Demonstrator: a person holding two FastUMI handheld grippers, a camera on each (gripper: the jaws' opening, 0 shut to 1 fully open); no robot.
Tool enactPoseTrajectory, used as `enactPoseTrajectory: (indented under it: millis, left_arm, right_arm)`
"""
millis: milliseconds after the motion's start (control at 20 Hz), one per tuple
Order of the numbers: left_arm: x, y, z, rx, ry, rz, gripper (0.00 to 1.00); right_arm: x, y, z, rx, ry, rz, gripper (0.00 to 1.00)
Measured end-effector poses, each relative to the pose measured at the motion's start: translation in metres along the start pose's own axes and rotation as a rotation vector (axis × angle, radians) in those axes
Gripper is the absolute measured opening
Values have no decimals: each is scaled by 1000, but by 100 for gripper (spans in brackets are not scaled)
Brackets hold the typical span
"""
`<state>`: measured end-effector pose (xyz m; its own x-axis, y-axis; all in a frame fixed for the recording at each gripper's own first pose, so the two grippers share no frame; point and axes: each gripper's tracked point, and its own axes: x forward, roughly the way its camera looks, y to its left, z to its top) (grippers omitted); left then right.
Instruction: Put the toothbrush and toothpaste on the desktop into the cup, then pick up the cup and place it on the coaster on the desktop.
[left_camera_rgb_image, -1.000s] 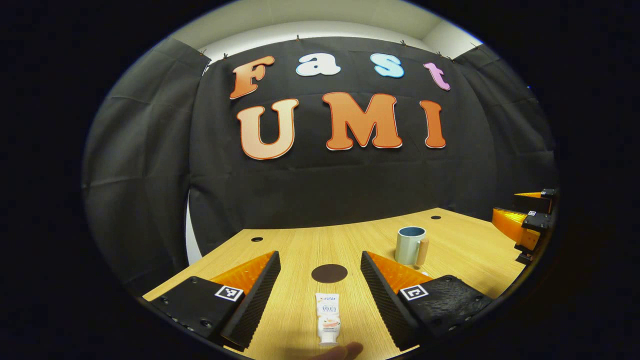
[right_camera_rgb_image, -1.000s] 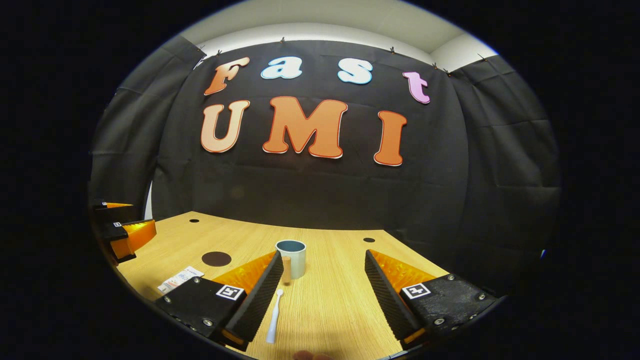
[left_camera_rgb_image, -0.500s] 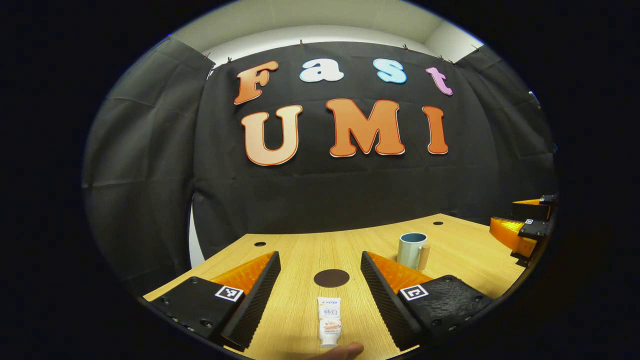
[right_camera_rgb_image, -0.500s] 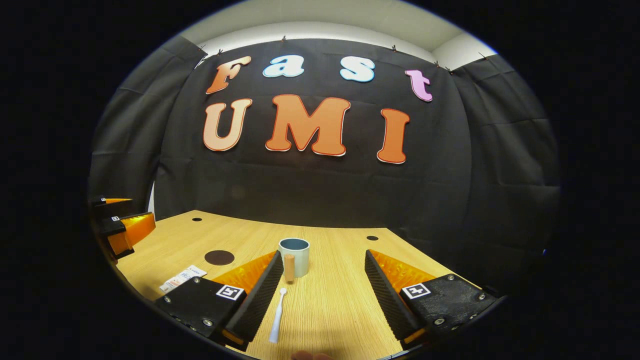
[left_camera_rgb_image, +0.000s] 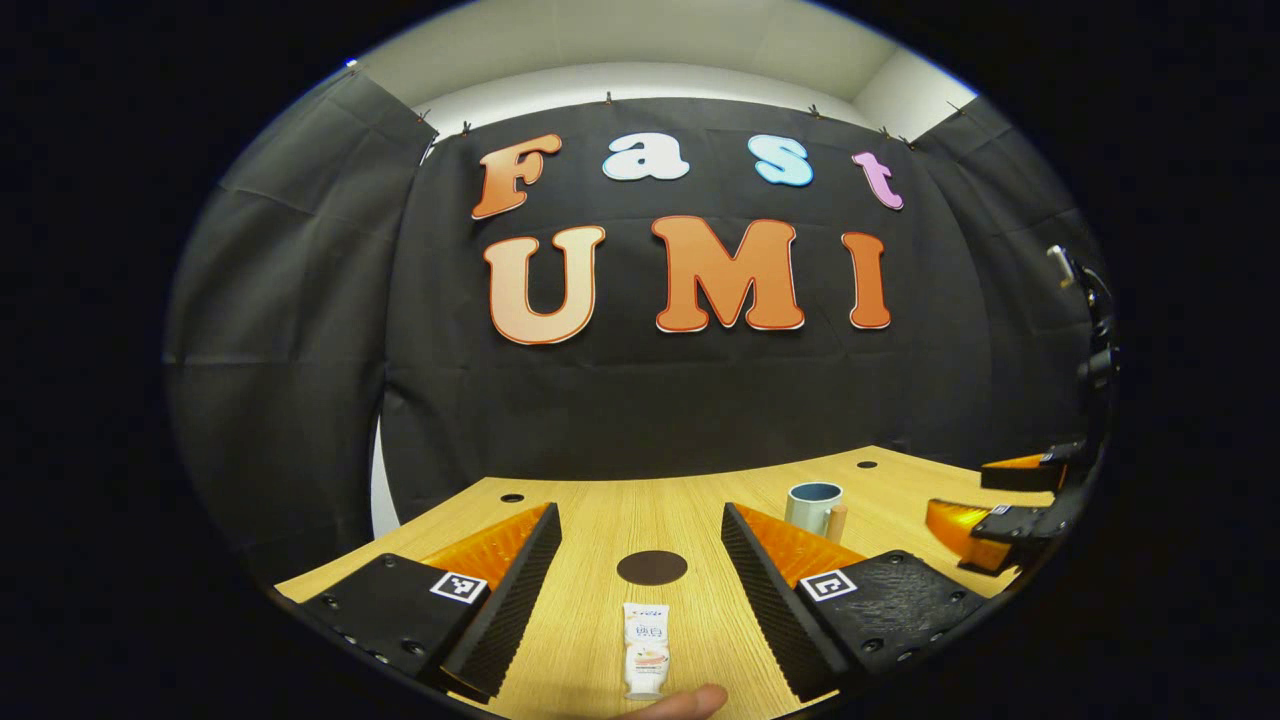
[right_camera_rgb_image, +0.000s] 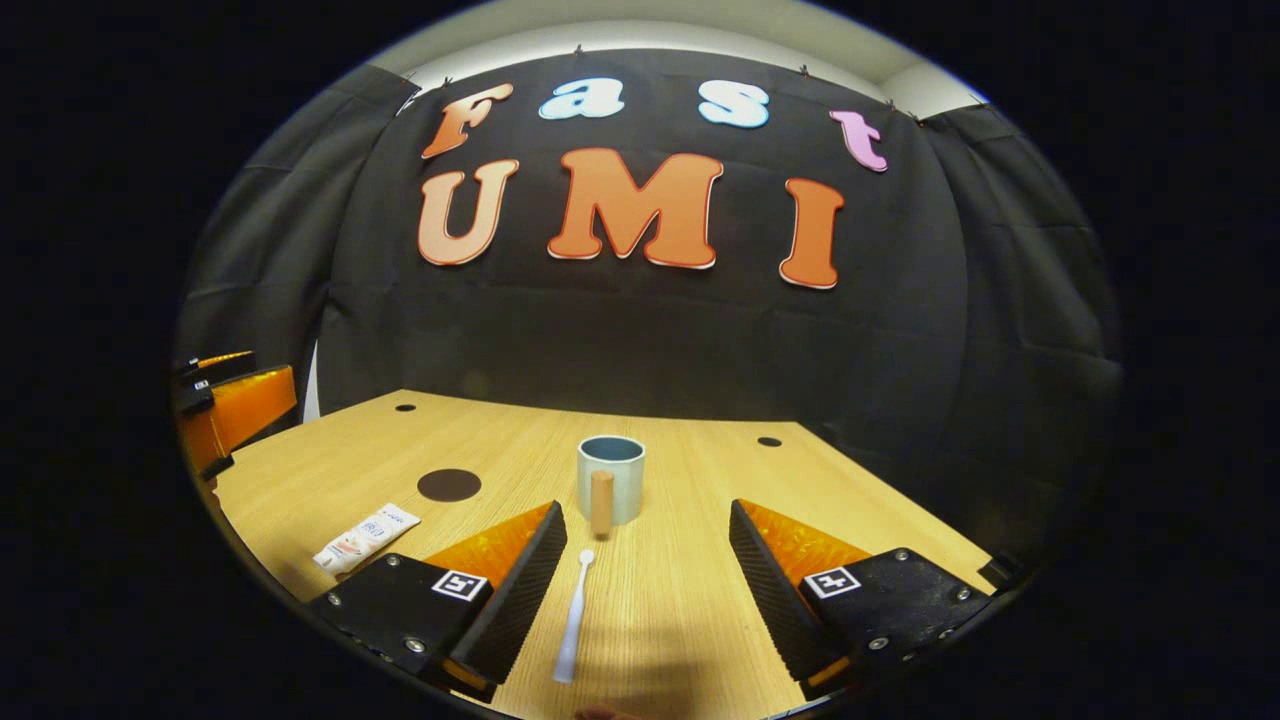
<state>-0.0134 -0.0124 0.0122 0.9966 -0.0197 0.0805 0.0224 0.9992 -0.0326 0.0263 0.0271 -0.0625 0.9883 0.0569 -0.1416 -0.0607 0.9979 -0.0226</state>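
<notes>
- Left gripper view: the left gripper hangs over the near edge of the desktop, fingers spread wide and holding nothing. The toothpaste lies flat between them, close to the near edge, its long axis running straight along the line of the fingers, cap end nearest. The coaster lies just beyond it, dead ahead.
- Same view: the cup stands upright toward the right side of the desktop, well apart from the tube; its inside is not visible from here. The right gripper shows at the right edge.
- Right gripper view: the right gripper is likewise wide open and empty. The toothbrush lies between its fingers, nearer the left one, long axis roughly along them, head pointing away toward the cup.
- Same view: the cup stands ahead, handle facing the camera, apparently empty. Toothpaste and coaster lie off to the left.
- Judgement: each gripper is nearest its own item.
</notes>
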Motion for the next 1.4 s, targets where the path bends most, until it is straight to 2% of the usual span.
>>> enactPoseTrajectory:
  millis: [350,750,800,850,1000,1150,1400]
  left_arm:
    - [0,2,-12,-21,26,-13,98]
    - [9,5,-42,-17,99,-23,98]
    - [9,3,-49,-17,113,-27,98]
    - [10,1,-53,-18,124,-30,98]
    - [11,-1,-54,-10,128,-37,98]
    - [13,-3,-56,-14,133,-40,98]
    - [16,-7,-75,-30,182,-50,98]
  right_arm:
    - [35,36,-65,27,220,81,97]
    - [49,54,-96,30,333,109,79]
    - [49,57,-100,36,347,117,68]
    - [50,59,-104,45,364,124,70]
    - [51,59,-111,73,392,132,52]
    - [51,55,-117,71,406,123,41]
    - [53,48,-118,95,418,114,11]
